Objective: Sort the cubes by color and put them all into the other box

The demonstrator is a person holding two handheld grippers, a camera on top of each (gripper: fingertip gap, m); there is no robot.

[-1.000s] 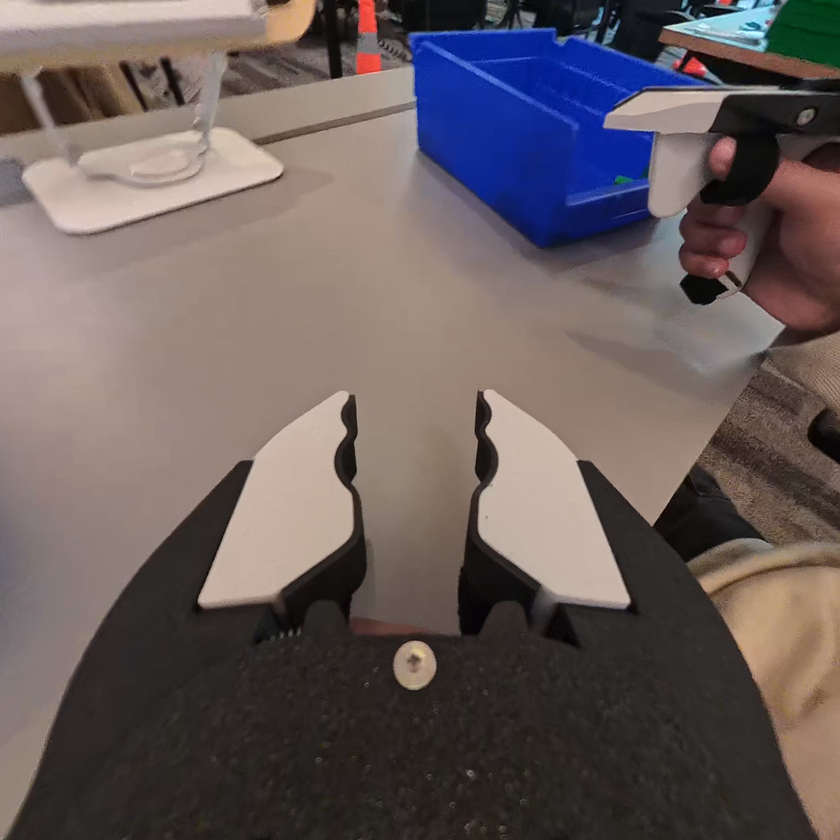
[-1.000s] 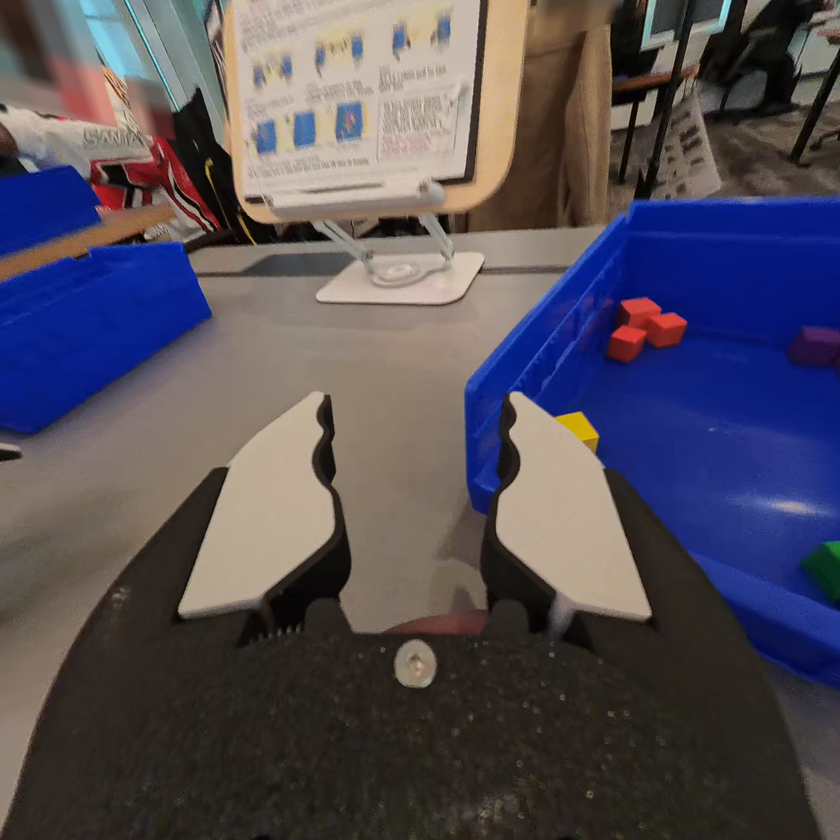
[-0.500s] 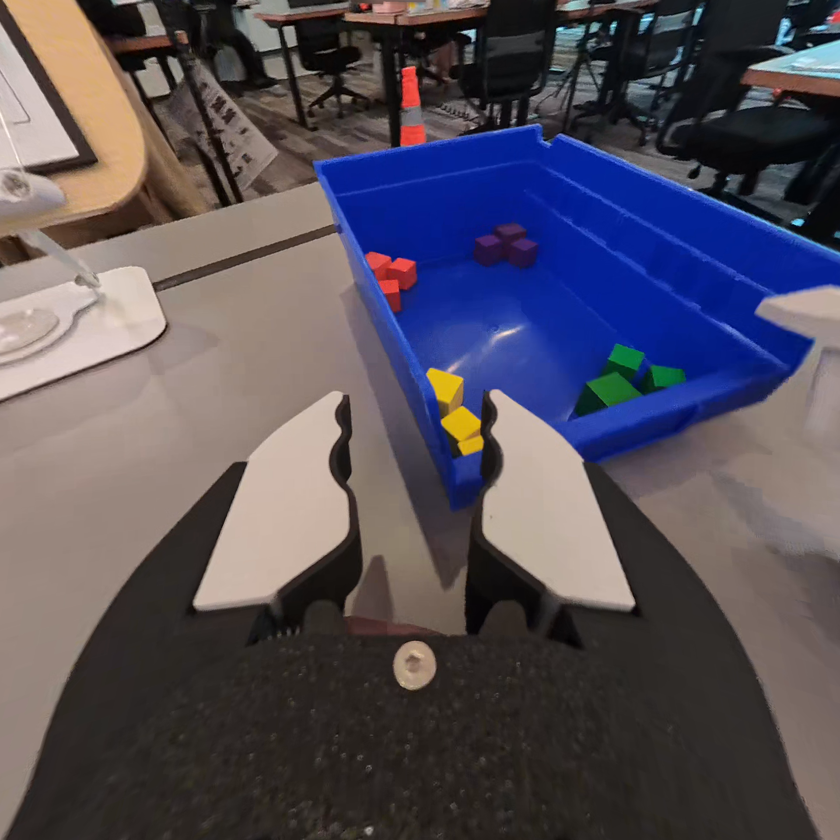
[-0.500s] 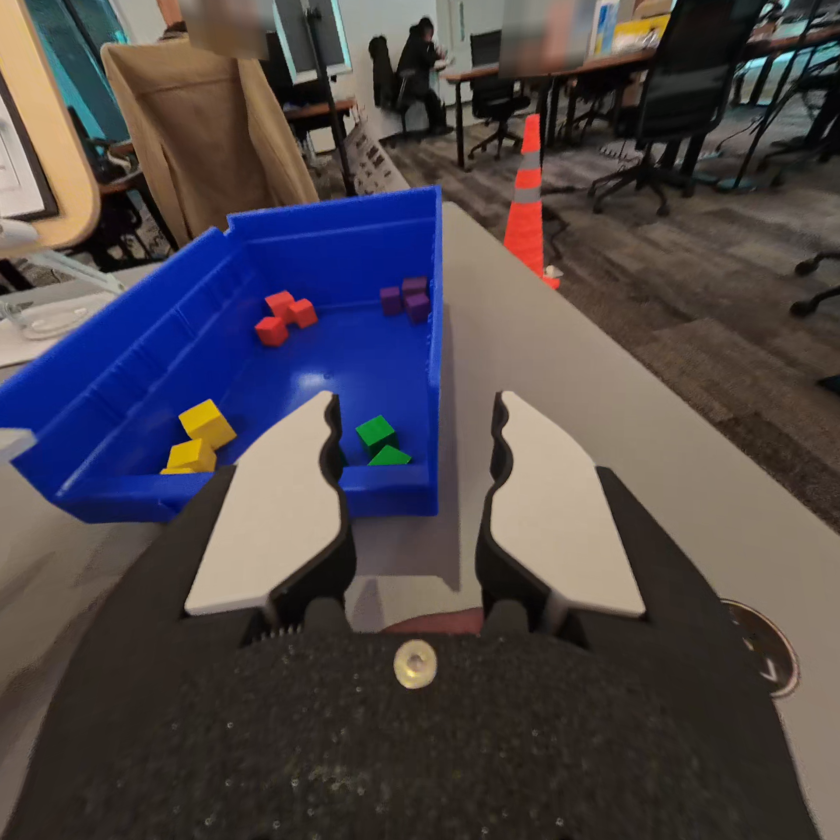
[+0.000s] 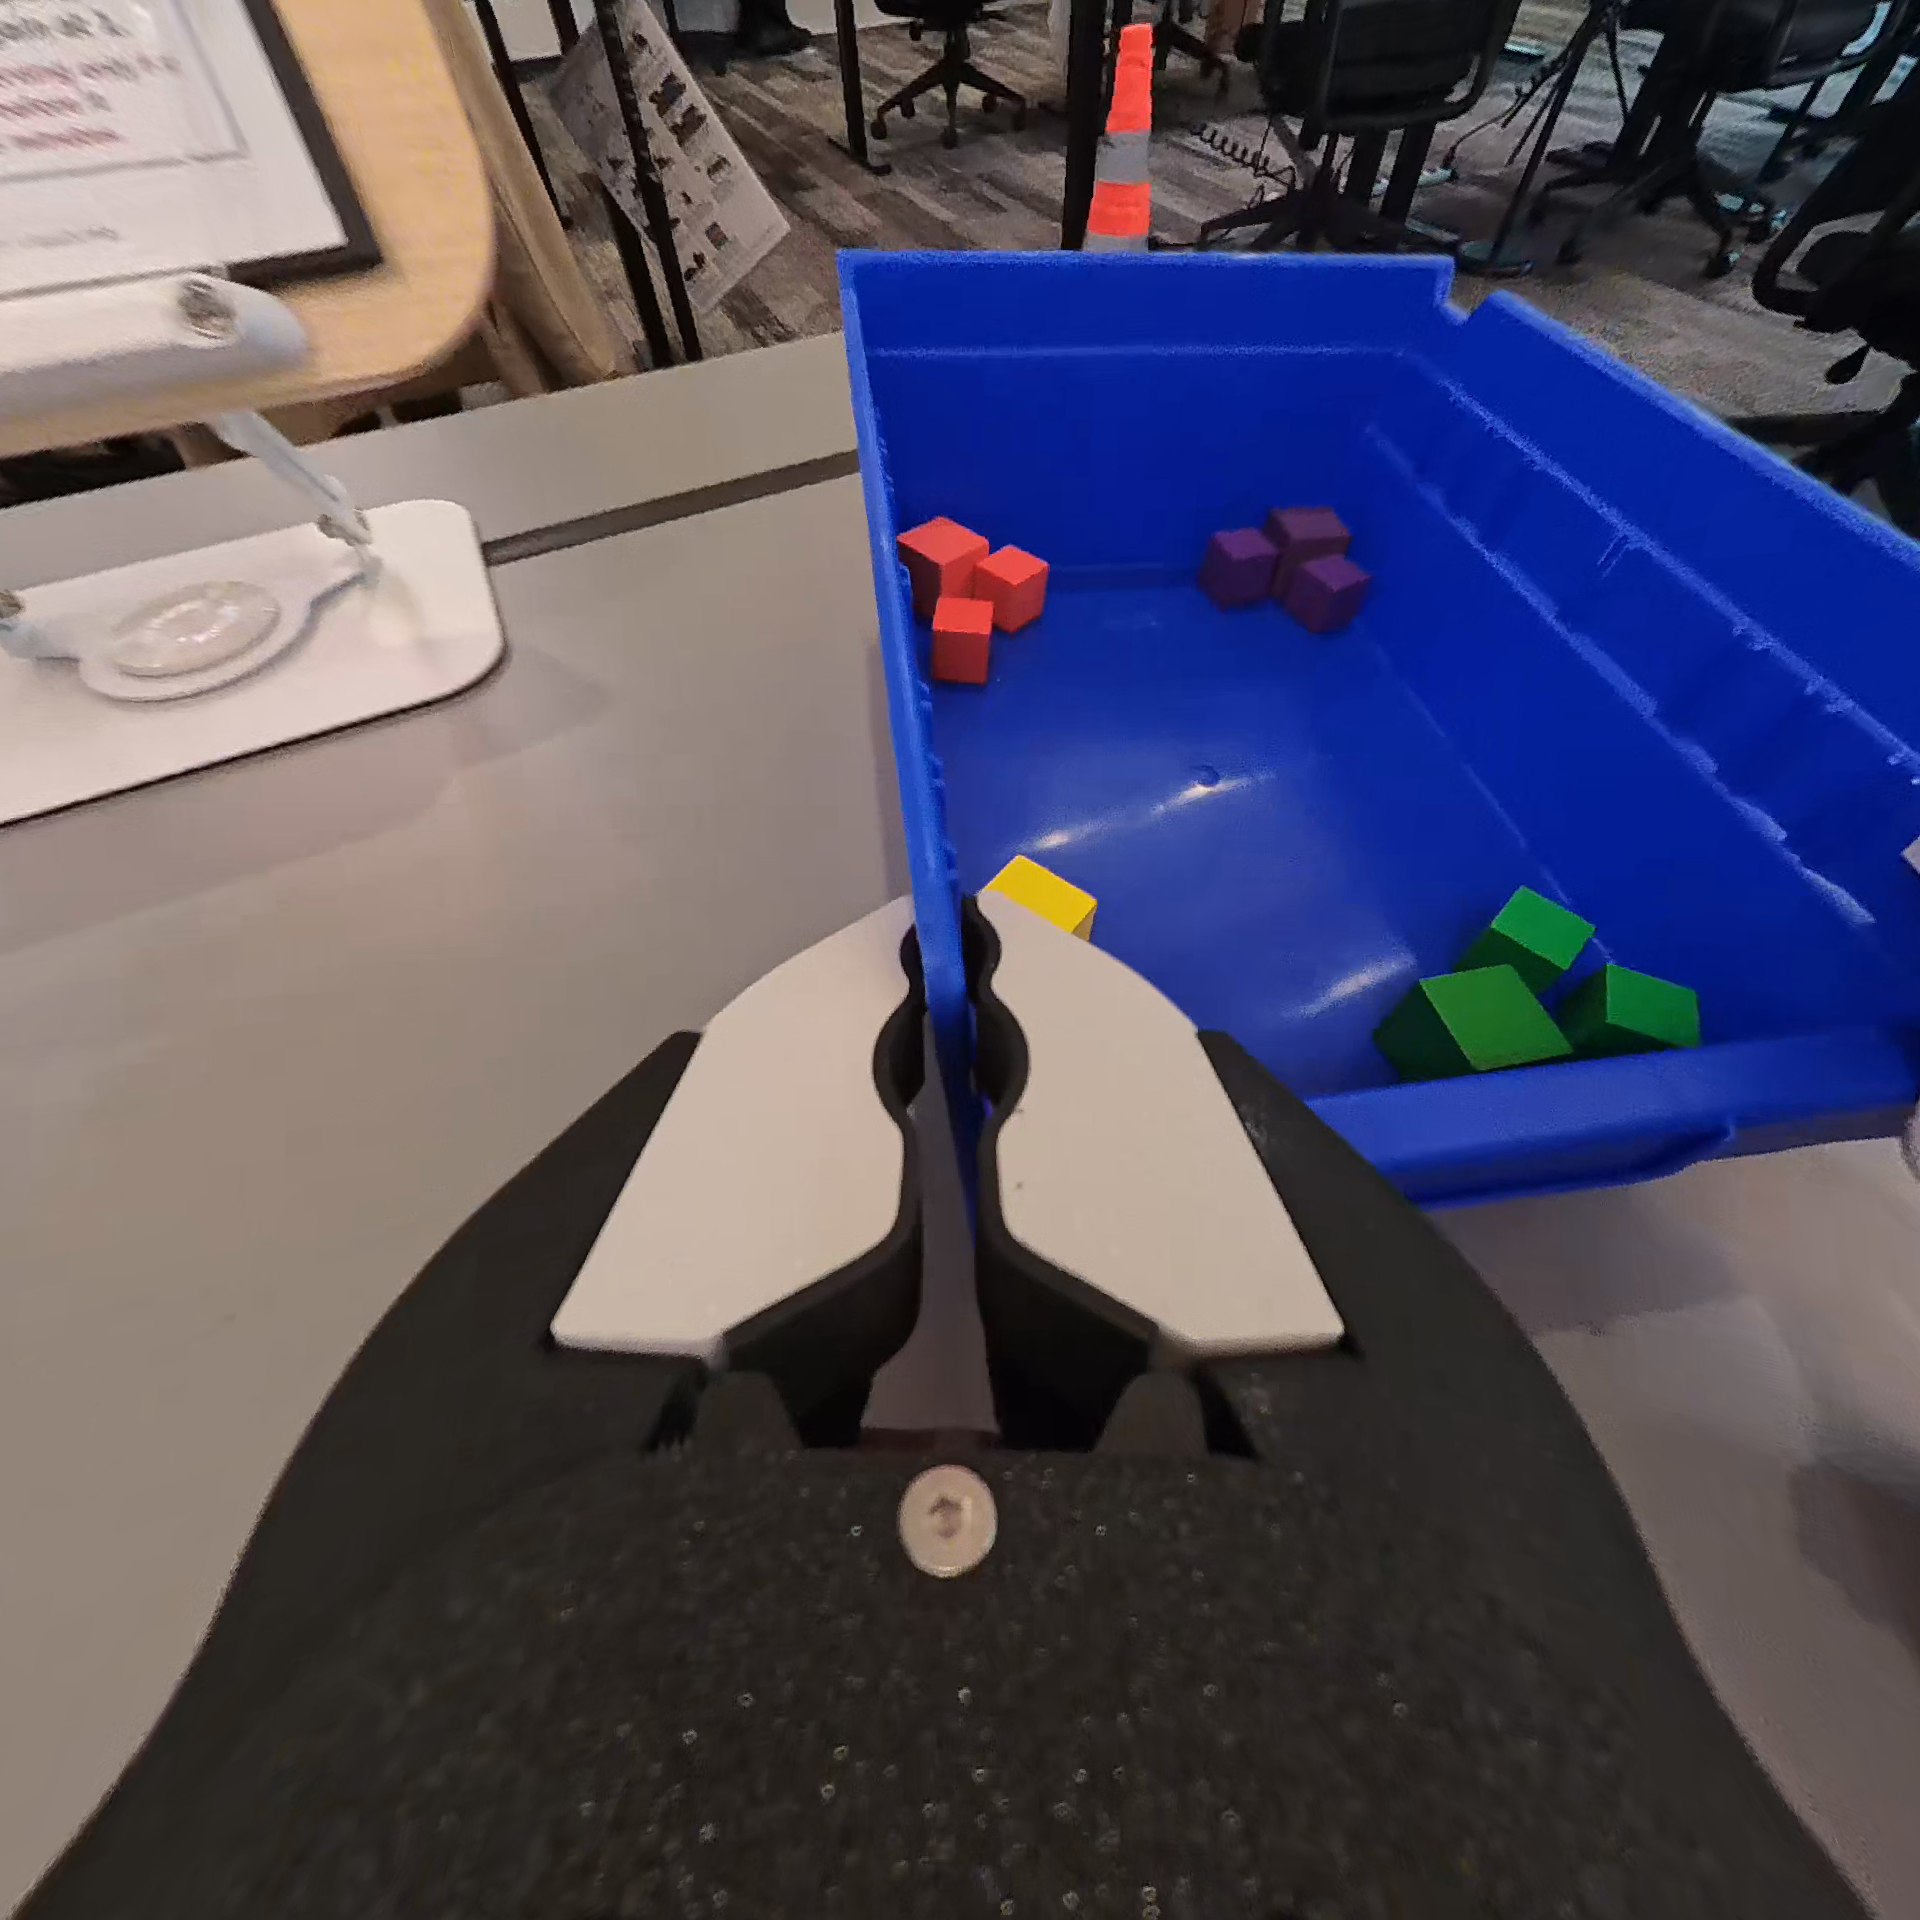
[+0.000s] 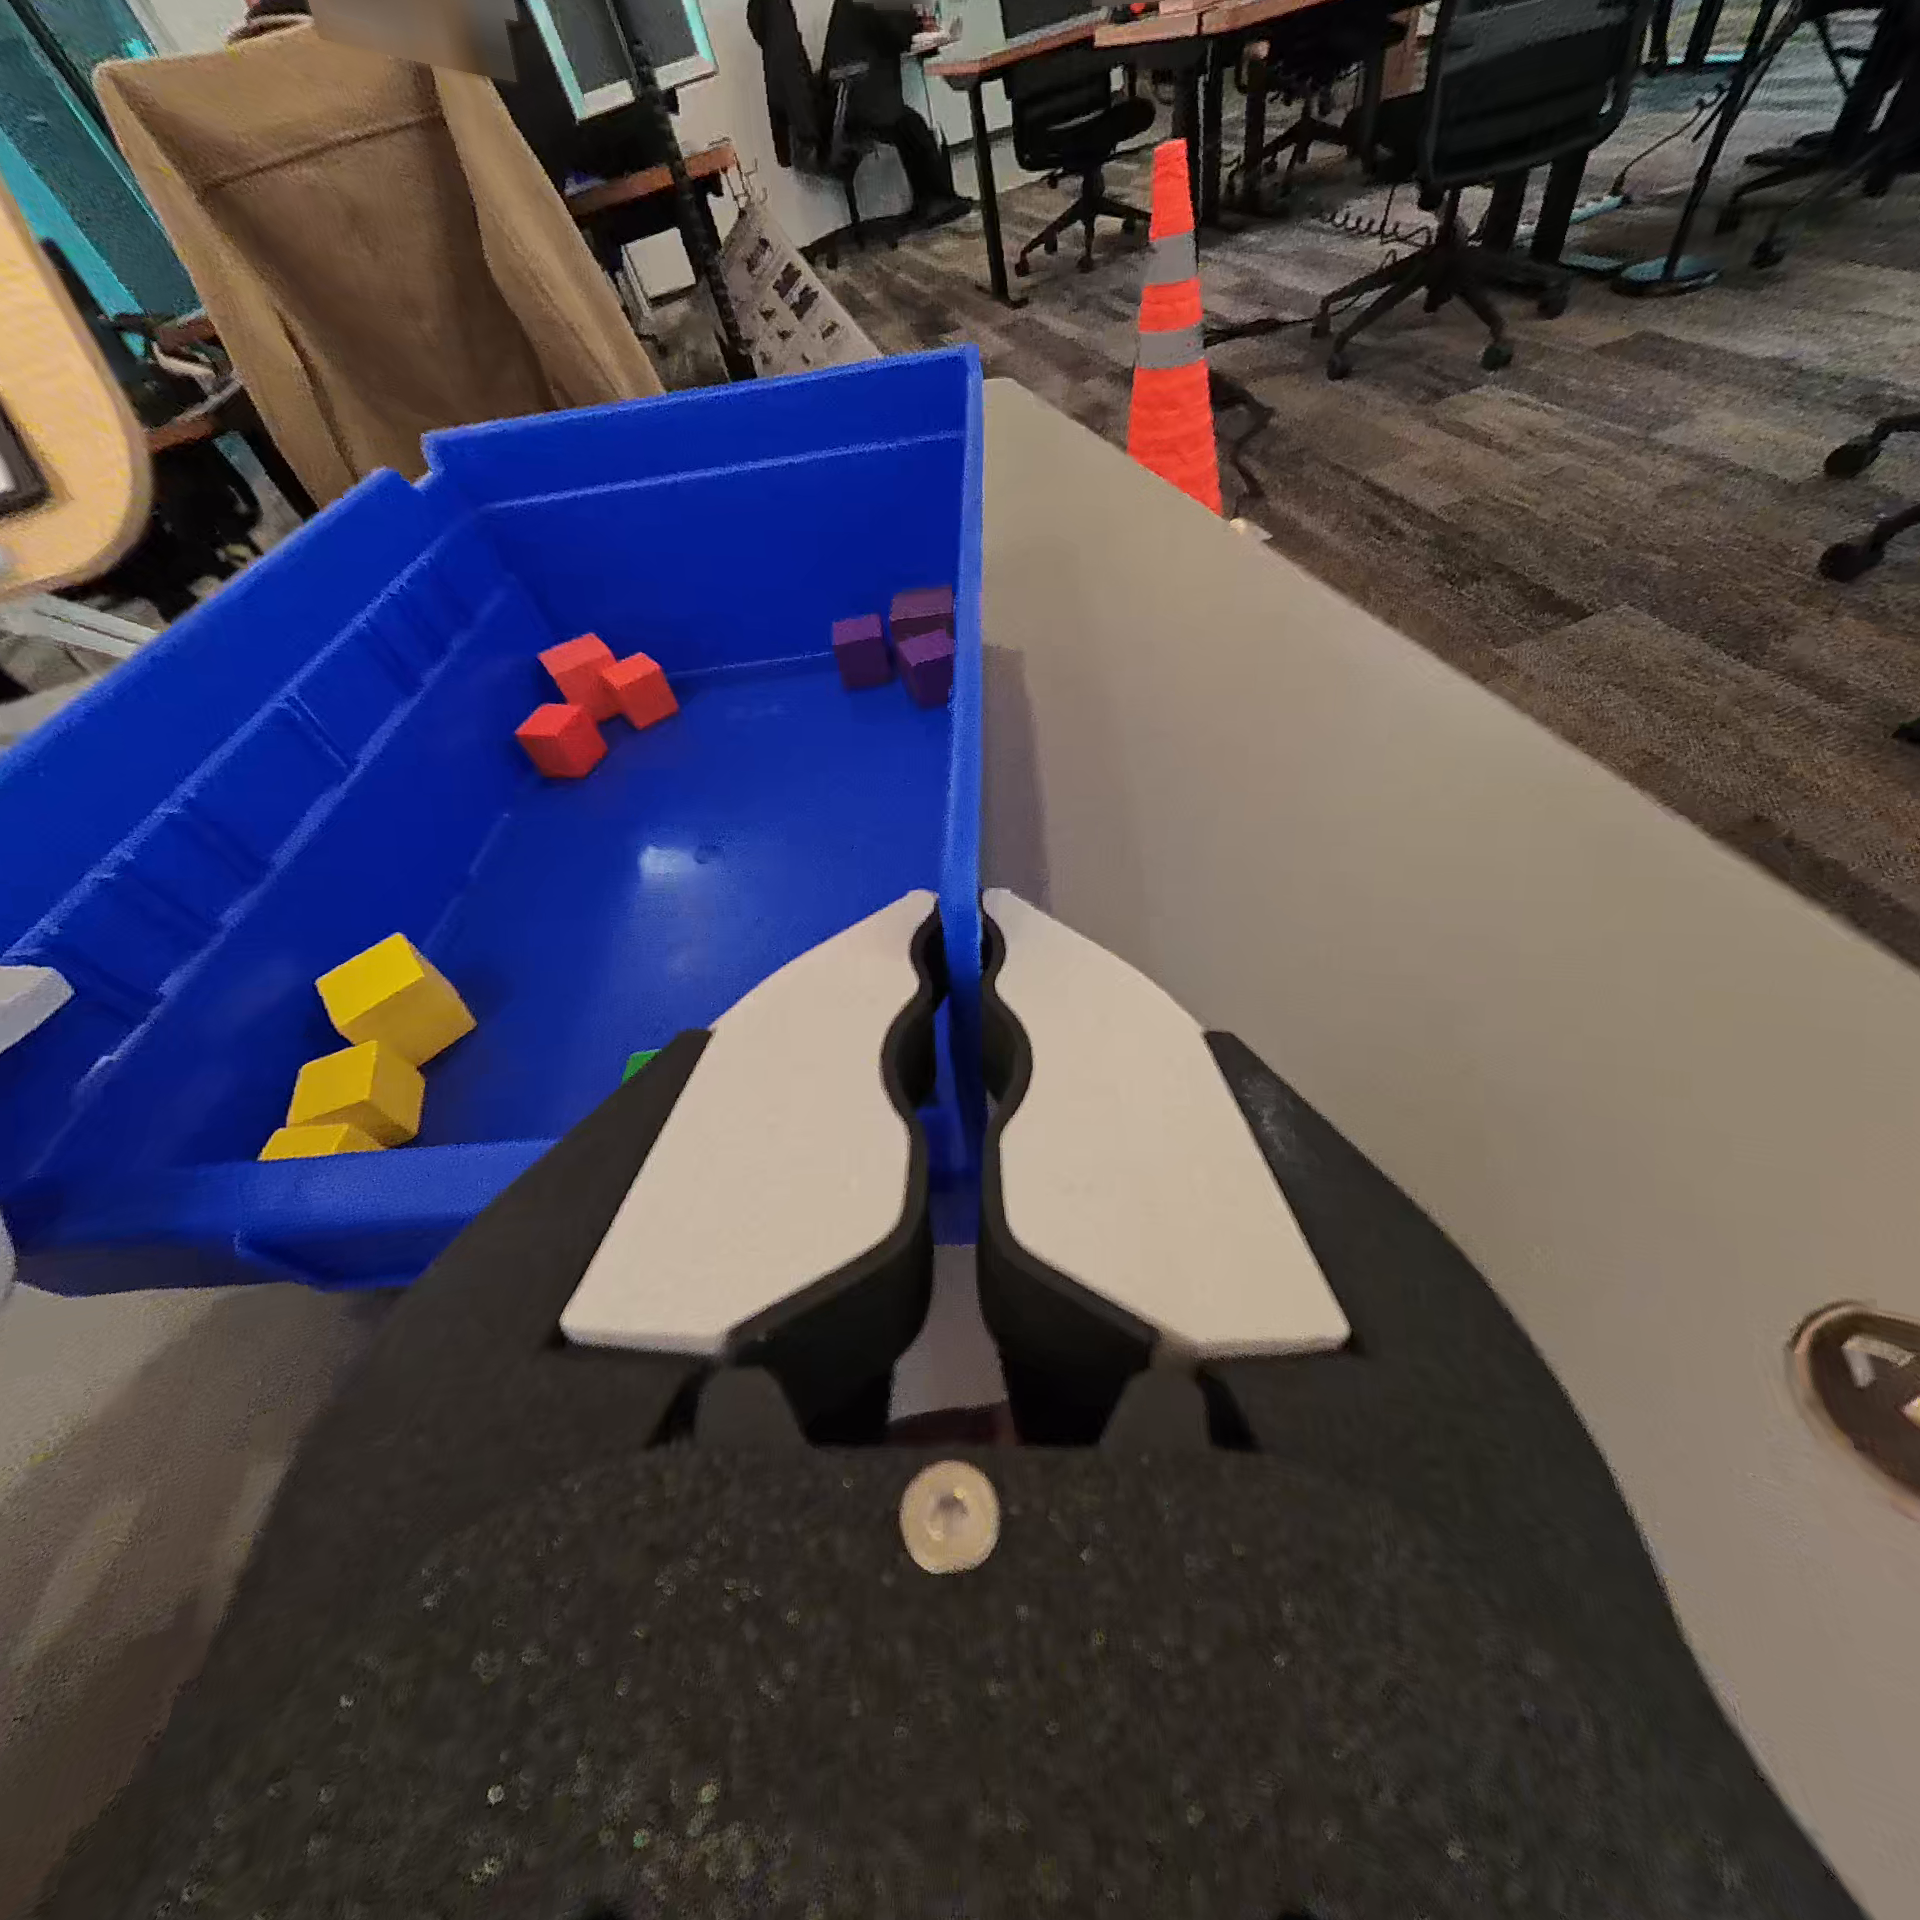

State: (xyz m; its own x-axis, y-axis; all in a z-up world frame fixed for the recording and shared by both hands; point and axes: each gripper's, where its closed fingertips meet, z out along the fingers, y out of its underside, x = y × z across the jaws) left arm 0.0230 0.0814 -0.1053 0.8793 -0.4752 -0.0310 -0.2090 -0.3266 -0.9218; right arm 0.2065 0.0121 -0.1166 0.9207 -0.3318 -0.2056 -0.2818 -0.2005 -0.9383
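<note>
My left gripper (image 5: pixel 943 951) is closed on the left wall of the glossy blue plastic box (image 5: pixel 1621 582), my right gripper (image 6: pixel 961 935) on its right wall. The box stands on the smooth grey table (image 5: pixel 416 987). Inside, small matte cubes lie grouped: red cubes (image 5: pixel 971 592) at 11 o'clock, purple cubes (image 5: pixel 1283 566) at 1, green cubes (image 5: pixel 1538 997) at 4, yellow cubes (image 6: pixel 379 1039) at 8.

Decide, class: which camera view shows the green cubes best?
The left wrist view: all three green cubes sit unobstructed in the blue box's near corner. The right wrist view shows only a green sliver beside the right gripper.
</note>
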